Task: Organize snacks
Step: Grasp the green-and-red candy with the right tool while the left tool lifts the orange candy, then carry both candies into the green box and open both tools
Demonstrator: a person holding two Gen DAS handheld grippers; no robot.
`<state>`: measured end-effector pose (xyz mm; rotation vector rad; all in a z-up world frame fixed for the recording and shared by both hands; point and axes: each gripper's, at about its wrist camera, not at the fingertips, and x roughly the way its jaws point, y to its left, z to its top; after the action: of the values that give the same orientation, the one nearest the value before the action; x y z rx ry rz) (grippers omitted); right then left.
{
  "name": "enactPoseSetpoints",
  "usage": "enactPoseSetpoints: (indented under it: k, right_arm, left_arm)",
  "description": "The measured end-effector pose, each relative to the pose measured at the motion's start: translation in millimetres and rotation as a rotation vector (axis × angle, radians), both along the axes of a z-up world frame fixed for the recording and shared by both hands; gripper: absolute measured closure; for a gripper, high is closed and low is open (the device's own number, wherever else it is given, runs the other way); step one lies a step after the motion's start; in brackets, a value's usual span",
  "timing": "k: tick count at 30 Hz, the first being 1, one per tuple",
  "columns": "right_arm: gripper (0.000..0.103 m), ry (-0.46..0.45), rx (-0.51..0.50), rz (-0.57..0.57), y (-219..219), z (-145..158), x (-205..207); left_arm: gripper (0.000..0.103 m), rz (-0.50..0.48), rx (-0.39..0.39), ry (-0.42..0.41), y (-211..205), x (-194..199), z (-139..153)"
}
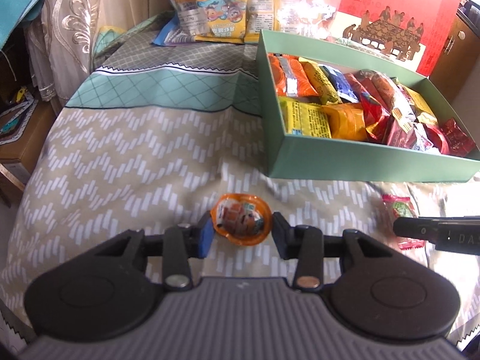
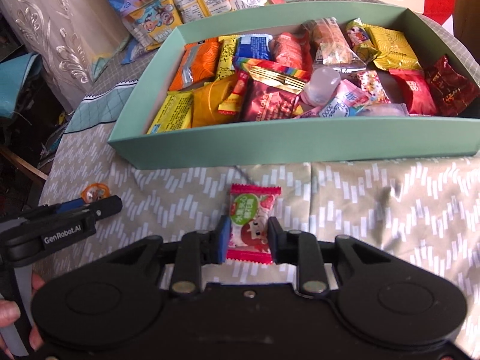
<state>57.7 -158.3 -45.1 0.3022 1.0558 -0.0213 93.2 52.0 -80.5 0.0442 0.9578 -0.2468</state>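
Left wrist view first: we see our left gripper lowered over the patterned bedspread, its two pads closed against the sides of a small orange jelly cup, the blue pad on its left edge and the black pad on its right. Beyond it, up and to the right, sits the green box, open and packed with wrapped snacks. Behind the box stands a red gift carton, and a heap of yellow snack bags lies at the far end of the bed. At the right edge one finger of our right gripper shows, partly covering a pink candy packet.

Right wrist view next: we find our right gripper clamped on the pink candy packet, a pad pressing each long side while the packet lies flat on the bedspread, just in front of the green box. The box's snacks fill it nearly wall to wall. At the left, our left gripper reaches the jelly cup, and a hand grips its handle.
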Motion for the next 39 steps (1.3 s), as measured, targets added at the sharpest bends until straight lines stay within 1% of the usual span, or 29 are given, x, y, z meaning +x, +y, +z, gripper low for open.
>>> enactPoseSetpoints:
  k: [9,13,17,22,27,33,39]
  right_arm:
    - [0.077,-0.054,0.053,-0.011,-18,17,-15]
    - [0.077,-0.09,0.069,-0.031,-35,32,-24]
    - [0.077,-0.128,0.075,-0.065,-56,47,-29]
    - [0.077,-0.181,0.068,-0.126,-91,67,-24]
    - [0.077,-0.2,0.064,-0.173,-119,76,-6]
    - [0.077,-0.191,0.055,-0.208,-141,70,19]
    - [0.077,-0.16,0.05,-0.219,-149,57,34]
  left_arm:
    - [0.063,-0.071,-0.039,-0.008,-25,-24,27]
    - [0.063,-0.102,-0.059,-0.027,-39,-26,42]
    - [0.063,-0.132,-0.069,-0.042,-56,-20,54]
    - [0.063,-0.164,-0.055,-0.07,-78,-2,68]
    - [0.063,-0.156,-0.072,-0.054,-95,36,73]
    - [0.063,-0.13,-0.067,-0.021,-110,76,67]
    - [0.063,-0.129,-0.041,-0.009,-120,96,59]
